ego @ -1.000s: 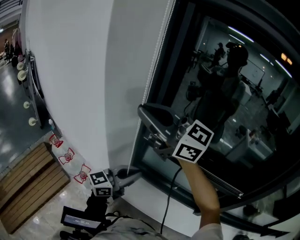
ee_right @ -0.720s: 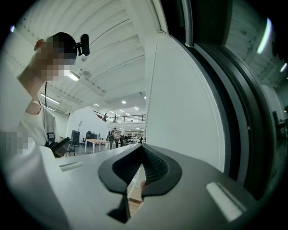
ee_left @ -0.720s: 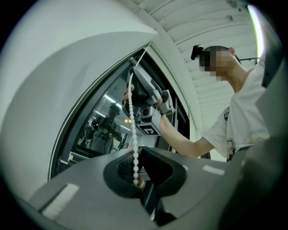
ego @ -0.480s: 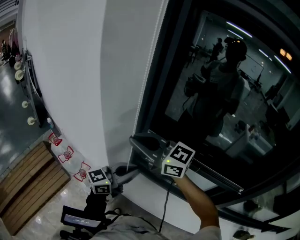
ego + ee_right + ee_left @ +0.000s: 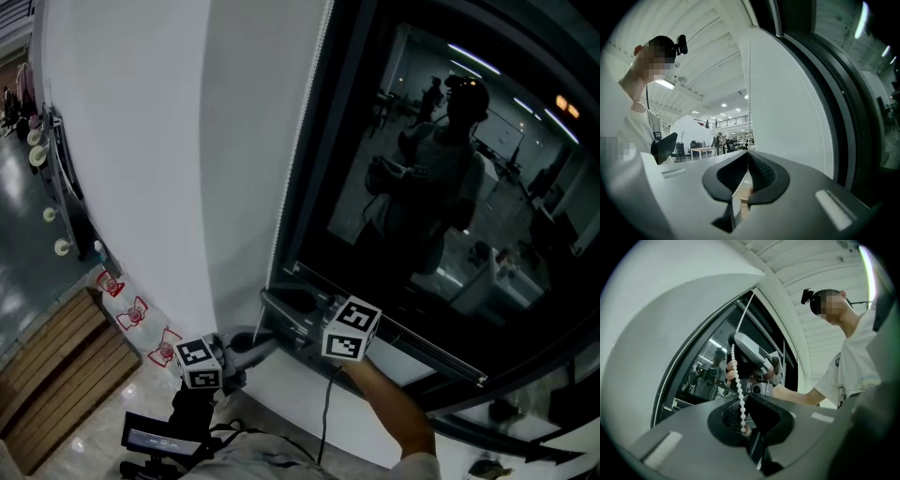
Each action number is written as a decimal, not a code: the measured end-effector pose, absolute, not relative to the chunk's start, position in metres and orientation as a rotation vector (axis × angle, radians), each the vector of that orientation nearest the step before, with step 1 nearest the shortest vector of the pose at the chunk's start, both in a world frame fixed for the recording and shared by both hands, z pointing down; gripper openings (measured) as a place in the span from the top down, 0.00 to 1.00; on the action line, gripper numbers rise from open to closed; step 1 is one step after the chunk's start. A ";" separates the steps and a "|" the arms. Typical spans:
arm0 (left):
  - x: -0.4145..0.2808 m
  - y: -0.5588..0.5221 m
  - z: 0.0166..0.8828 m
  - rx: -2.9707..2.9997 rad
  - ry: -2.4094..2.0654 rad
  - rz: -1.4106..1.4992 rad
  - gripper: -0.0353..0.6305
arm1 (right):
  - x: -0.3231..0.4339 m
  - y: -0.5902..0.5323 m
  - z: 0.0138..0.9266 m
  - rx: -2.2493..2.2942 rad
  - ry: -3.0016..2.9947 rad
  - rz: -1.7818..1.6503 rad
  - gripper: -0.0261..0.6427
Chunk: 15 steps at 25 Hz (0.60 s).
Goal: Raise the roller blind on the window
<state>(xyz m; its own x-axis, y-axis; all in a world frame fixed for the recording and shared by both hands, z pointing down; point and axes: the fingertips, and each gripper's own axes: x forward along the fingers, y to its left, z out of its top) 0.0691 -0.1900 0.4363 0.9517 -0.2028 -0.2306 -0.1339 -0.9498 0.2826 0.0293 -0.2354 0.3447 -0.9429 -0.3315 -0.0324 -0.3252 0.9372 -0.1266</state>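
A white bead chain [image 5: 306, 131] hangs down the left edge of the dark window [image 5: 441, 169]. My right gripper [image 5: 277, 302] sits low by the window's bottom left corner. It is shut on one strand of the chain [image 5: 749, 84], which rises straight up from its jaws [image 5: 747, 176]. My left gripper [image 5: 257, 340] is just below and to the left of it, also shut on the chain [image 5: 736, 376], whose beads run down between its jaws [image 5: 743, 420]. No blind fabric shows over the glass in the head view.
A white wall [image 5: 141, 141] fills the left side. On the floor below lie a slatted wooden platform [image 5: 56, 375] and red-and-white markers [image 5: 136, 312]. A small lit device [image 5: 155, 439] sits by my body. The glass reflects a person [image 5: 422, 187].
My right gripper has slid down and to the left along the chain, ending close above the left gripper. The left gripper has stayed in place.
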 end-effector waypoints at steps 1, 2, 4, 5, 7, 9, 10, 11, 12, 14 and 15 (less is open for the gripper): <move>0.069 -0.190 0.436 2.842 -0.248 -0.376 0.95 | 0.029 -0.234 0.344 -0.503 3.042 -0.159 0.95; 0.070 -0.190 0.435 2.843 -0.246 -0.375 0.95 | 0.028 -0.232 0.344 -0.488 3.049 -0.132 0.94; 0.070 -0.189 0.435 2.845 -0.242 -0.376 0.95 | 0.025 -0.230 0.342 -0.450 3.058 -0.105 0.90; 0.070 -0.189 0.435 2.845 -0.240 -0.378 0.95 | 0.024 -0.229 0.340 -0.429 3.055 -0.106 0.86; 0.070 -0.188 0.433 2.849 -0.239 -0.381 0.95 | 0.024 -0.229 0.331 -0.401 3.037 -0.110 0.80; 0.069 -0.186 0.433 2.853 -0.239 -0.382 0.95 | 0.025 -0.232 0.318 -0.390 3.017 -0.097 0.79; 0.069 -0.186 0.433 2.854 -0.240 -0.381 0.95 | 0.026 -0.233 0.311 -0.386 3.005 -0.084 0.78; 0.068 -0.186 0.433 2.854 -0.241 -0.380 0.95 | 0.027 -0.235 0.302 -0.378 2.988 -0.067 0.77; 0.068 -0.187 0.434 2.853 -0.243 -0.381 0.95 | 0.028 -0.237 0.291 -0.369 2.967 -0.048 0.76; 0.067 -0.186 0.434 2.851 -0.244 -0.383 0.95 | 0.031 -0.241 0.268 -0.361 2.922 -0.008 0.75; 0.067 -0.186 0.435 2.850 -0.243 -0.383 0.95 | 0.032 -0.244 0.257 -0.362 2.906 0.016 0.75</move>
